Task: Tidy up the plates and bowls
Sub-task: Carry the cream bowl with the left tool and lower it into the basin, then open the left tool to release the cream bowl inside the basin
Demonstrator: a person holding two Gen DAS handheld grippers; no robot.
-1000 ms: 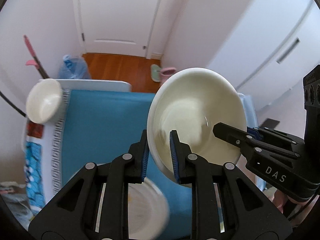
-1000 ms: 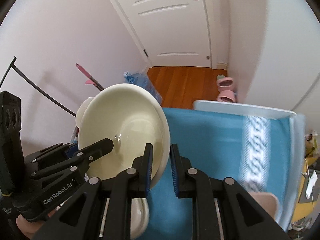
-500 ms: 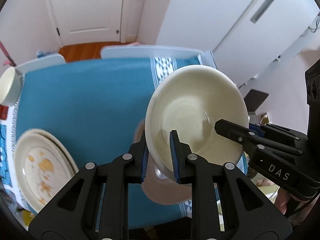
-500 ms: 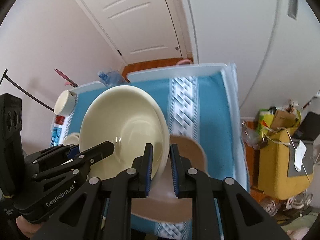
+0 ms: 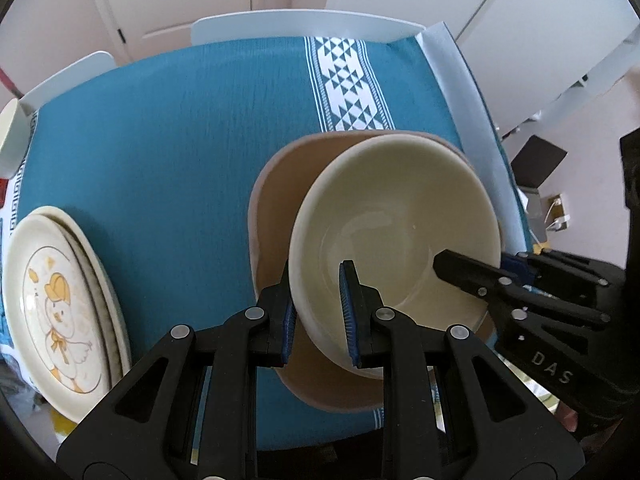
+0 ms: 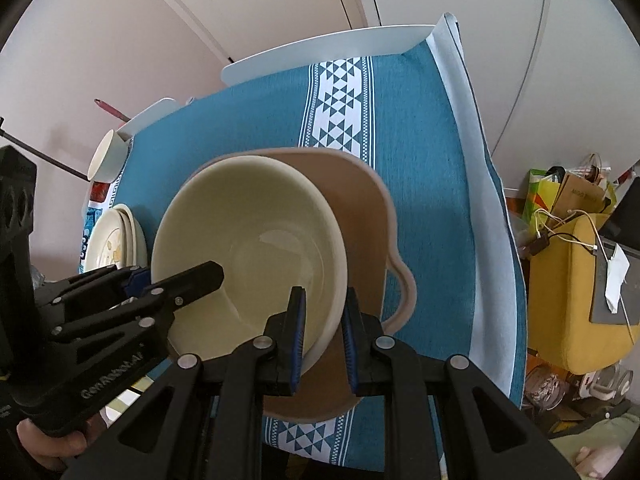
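Observation:
Both grippers hold one cream bowl [image 5: 404,224] by opposite sides of its rim. My left gripper [image 5: 318,312] is shut on its left rim; my right gripper [image 6: 323,328] is shut on its right rim. The cream bowl also shows in the right wrist view [image 6: 248,248]. It hangs just above a larger tan bowl with a handle [image 5: 276,200], which also shows in the right wrist view [image 6: 360,208], on the blue tablecloth. Stacked cream plates with a duck picture [image 5: 52,312] lie at the table's left edge.
The table wears a blue cloth with a white triangle band [image 5: 344,80]. A small white cup [image 6: 105,156] stands at the far left corner. A white chair back [image 5: 304,24] is behind the table. A yellow bin with bags [image 6: 580,280] stands to the right.
Both grippers have carried the cream bowl rightward and down over the table, from high above the plates to just over the tan bowl. The grip has not changed.

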